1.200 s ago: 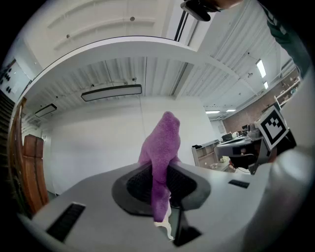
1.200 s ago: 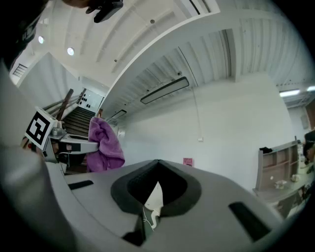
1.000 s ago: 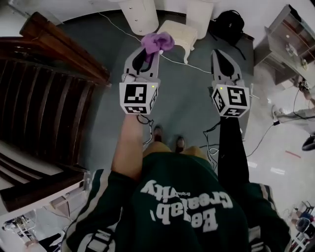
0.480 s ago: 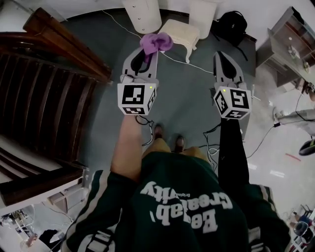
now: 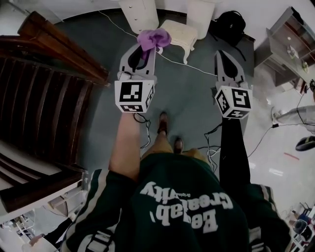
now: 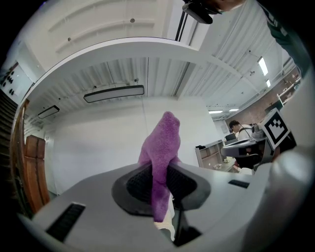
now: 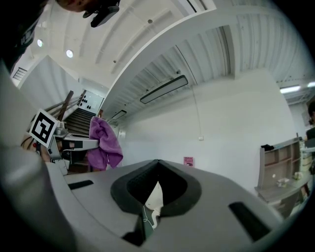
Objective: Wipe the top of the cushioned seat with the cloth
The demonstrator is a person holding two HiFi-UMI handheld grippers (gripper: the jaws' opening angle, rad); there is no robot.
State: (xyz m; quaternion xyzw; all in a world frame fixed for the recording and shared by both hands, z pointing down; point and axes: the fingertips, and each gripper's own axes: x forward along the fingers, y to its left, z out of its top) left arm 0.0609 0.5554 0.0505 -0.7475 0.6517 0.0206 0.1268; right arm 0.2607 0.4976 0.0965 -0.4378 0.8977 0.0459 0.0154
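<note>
The cushioned seat [image 5: 179, 31], a small cream stool, stands on the grey floor ahead of me. My left gripper [image 5: 144, 48] hangs in the air just short of it, shut on a purple cloth [image 5: 154, 38] that bunches above the tips. In the left gripper view the cloth [image 6: 160, 152] is pinched between the dark pads and sticks up past them. My right gripper [image 5: 221, 53] is held level to the right, shut with nothing in it, its jaws meeting at the tip [image 7: 157, 163]. From the right gripper view the cloth [image 7: 104, 142] hangs at the left.
A dark wooden staircase [image 5: 44, 98] fills the left side. A white cabinet [image 5: 140, 15] and another white unit [image 5: 201, 11] stand behind the stool, with a black bag [image 5: 230, 22] to the right. Cables [image 5: 261, 133] run across the floor; shelving [image 5: 290, 39] stands far right.
The person has stepped one foot forward. Both grippers have shifted slightly toward the stool, the left one still holding the cloth.
</note>
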